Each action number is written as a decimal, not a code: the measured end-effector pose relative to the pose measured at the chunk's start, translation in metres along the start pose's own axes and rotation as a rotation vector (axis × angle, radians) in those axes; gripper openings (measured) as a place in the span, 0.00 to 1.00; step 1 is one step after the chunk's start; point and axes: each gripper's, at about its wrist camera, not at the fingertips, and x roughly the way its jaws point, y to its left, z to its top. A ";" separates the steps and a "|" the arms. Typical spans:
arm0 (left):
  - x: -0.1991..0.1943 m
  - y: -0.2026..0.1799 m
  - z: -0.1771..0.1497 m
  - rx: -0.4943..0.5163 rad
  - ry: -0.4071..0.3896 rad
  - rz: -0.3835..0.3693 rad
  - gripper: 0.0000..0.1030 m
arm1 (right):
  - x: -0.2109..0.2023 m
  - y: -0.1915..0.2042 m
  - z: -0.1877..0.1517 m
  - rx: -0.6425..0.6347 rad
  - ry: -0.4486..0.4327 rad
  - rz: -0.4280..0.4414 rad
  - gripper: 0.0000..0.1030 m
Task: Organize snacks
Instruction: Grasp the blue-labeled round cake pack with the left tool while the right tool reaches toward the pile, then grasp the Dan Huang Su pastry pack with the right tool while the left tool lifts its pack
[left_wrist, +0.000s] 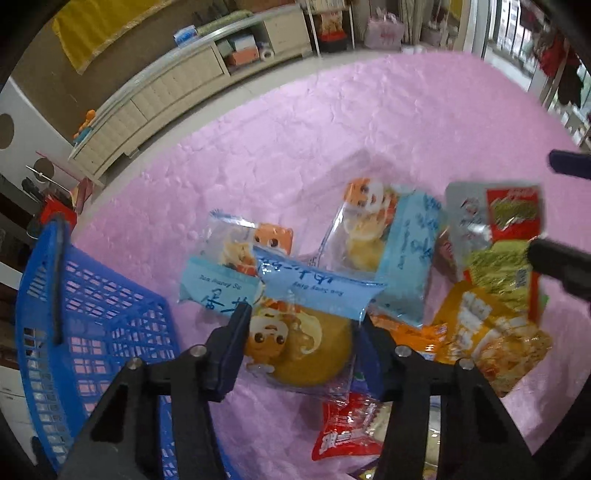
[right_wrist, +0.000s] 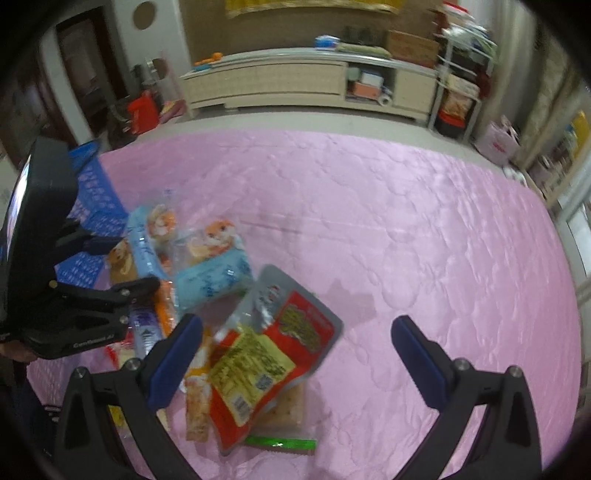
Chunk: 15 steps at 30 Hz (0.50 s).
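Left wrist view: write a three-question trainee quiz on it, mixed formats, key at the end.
1. True or false: the blue basket lies on the side of the left gripper away from the snack pile.
2. Which packet sits between the left gripper's fingers? A) the red and silver packet B) the yellow cake packet C) the small red packet
3. Fill in: the snacks lie on a ____ cloth.

Key: 1 true; 2 B; 3 pink
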 end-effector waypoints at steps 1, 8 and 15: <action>-0.010 0.002 -0.002 -0.013 -0.026 -0.009 0.50 | -0.001 0.003 0.004 -0.019 -0.006 0.014 1.00; -0.061 0.020 -0.008 -0.074 -0.171 -0.006 0.50 | 0.016 0.026 0.027 -0.134 0.006 0.064 1.00; -0.073 0.038 -0.016 -0.130 -0.219 0.002 0.50 | 0.053 0.053 0.046 -0.233 0.106 0.140 0.92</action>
